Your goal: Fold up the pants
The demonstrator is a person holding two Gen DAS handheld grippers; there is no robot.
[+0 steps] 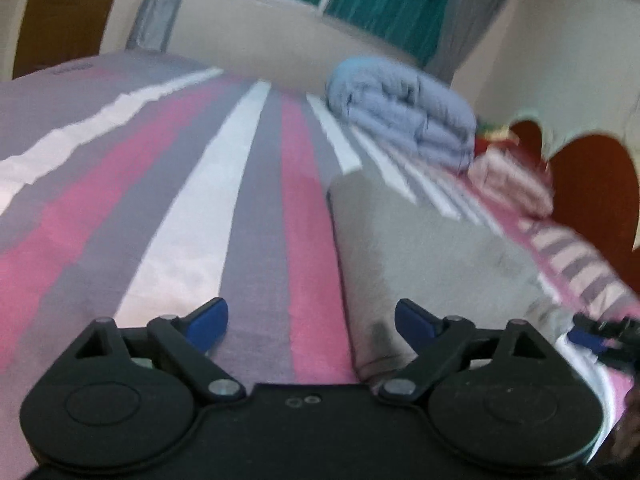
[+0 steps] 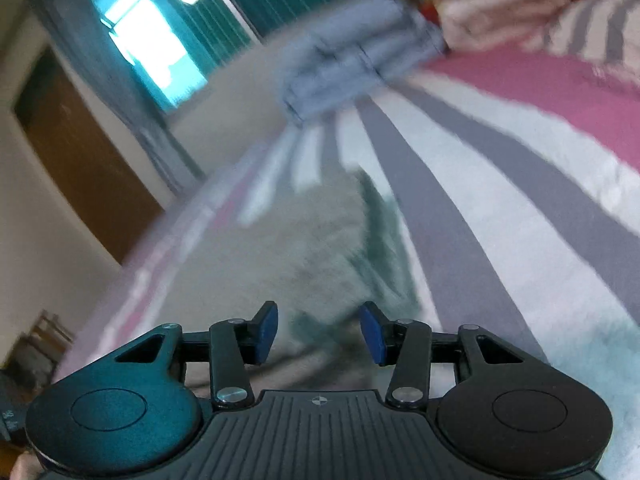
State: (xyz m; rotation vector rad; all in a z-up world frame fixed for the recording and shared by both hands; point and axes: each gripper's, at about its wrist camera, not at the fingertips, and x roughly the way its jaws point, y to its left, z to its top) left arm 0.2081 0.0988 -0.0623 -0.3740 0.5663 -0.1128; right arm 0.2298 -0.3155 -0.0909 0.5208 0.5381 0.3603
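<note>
Pants: the grey pants (image 1: 420, 248) lie flat on the striped bed cover (image 1: 168, 208), in a long folded strip. I think they lie flat so the next fold comes out neat.
Left gripper: the left gripper (image 1: 311, 322) hangs low over the bed with its jaws wide apart and nothing between them. Its right blue pad sits over the near edge of the pants. I think it is lined up there to take that edge.
Right gripper: the right gripper (image 2: 319, 330) is about half open, right over the near end of the pants (image 2: 288, 248). The picture is too blurry to show if the pads press on cloth.
Pile: a folded blue blanket (image 1: 404, 110) and a pink folded cloth (image 1: 508, 184) sit at the far side of the bed, out of the way.
Only the left view shows: the other gripper's blue tip at the right edge, and the pants' straight left side.
Only the right view shows: a bright window (image 2: 148, 44) and a brown door (image 2: 80, 160).
</note>
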